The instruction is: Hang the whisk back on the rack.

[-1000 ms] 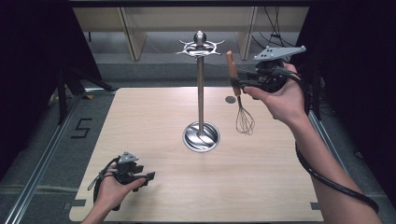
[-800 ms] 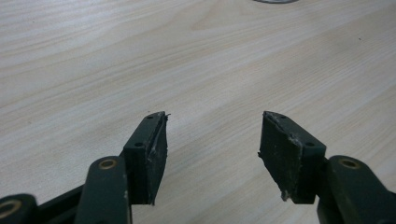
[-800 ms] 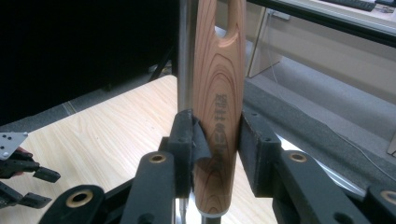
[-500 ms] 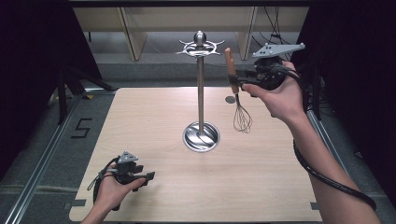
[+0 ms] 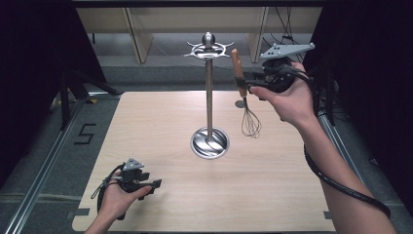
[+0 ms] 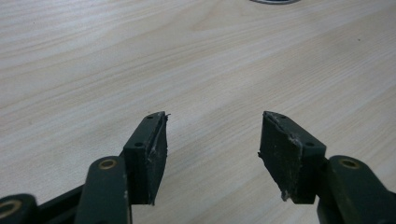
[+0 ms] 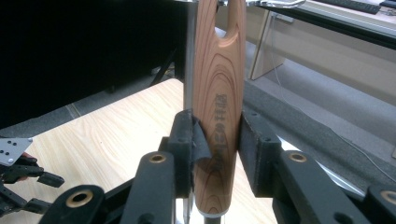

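Our right gripper (image 5: 245, 82) clamps the whisk (image 5: 245, 97) by its wooden handle, held upright in the air beside the stand (image 5: 209, 97). Left gripper (image 5: 146, 184) rests open on the table (image 5: 160, 122). Next, we reckon, lift the handle's slot onto a hook (image 5: 223, 48).

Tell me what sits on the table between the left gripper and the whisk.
In the high view, the metal stand with its round base lies between the left gripper and the whisk held in the right gripper; the rest is bare table.
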A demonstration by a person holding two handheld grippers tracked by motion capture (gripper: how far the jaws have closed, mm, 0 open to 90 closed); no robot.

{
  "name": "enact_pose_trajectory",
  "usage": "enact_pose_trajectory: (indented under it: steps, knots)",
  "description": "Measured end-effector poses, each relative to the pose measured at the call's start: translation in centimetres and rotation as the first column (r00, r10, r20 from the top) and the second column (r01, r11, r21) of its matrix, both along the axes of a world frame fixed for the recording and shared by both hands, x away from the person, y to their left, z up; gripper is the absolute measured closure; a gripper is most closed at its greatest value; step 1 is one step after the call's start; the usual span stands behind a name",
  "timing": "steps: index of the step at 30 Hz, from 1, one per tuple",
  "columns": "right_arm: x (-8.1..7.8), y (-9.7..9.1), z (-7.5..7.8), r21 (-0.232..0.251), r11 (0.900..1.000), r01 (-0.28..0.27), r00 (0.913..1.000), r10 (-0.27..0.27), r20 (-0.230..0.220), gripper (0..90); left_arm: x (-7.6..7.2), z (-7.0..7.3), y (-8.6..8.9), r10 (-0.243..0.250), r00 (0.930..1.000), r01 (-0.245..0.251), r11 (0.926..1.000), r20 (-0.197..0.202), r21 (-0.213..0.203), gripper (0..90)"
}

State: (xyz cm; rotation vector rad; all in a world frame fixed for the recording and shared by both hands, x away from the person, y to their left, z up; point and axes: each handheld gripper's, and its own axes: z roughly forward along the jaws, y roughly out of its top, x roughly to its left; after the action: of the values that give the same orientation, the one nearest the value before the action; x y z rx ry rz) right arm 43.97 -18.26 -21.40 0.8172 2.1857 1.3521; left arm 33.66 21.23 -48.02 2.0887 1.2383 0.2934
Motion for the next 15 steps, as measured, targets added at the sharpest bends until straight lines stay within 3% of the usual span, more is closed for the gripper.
enact_pose_trajectory:
  steps: [1, 8, 9, 15]
  knots:
    - [-0.10, -0.02, 0.12, -0.005, 1.0000, -0.003, 0.9997, 0.002, -0.023, 68.8, 0.01, 0.00, 0.01, 0.000, 1.0000, 0.000, 1.0000, 0.000, 0.001, 40.6]
    - [0.24, 0.15, 0.20, -0.016, 0.9998, -0.008, 1.0000, 0.008, 0.000, 68.8, 0.00, 0.00, 0.00, 0.000, 1.0000, 0.000, 1.0000, 0.001, 0.000, 40.6]
    - [0.19, 0.21, 0.24, -0.007, 0.9999, -0.008, 0.9998, 0.008, -0.018, 68.8, 0.00, 0.00, 0.00, 0.000, 1.0000, 0.000, 1.0000, 0.001, -0.001, 40.6]
    - [0.36, 0.45, 0.20, -0.008, 1.0000, 0.000, 0.9999, 0.000, -0.017, 68.8, 0.00, 0.01, 0.00, 0.001, 1.0000, -0.001, 1.0000, 0.001, -0.001, 40.6]
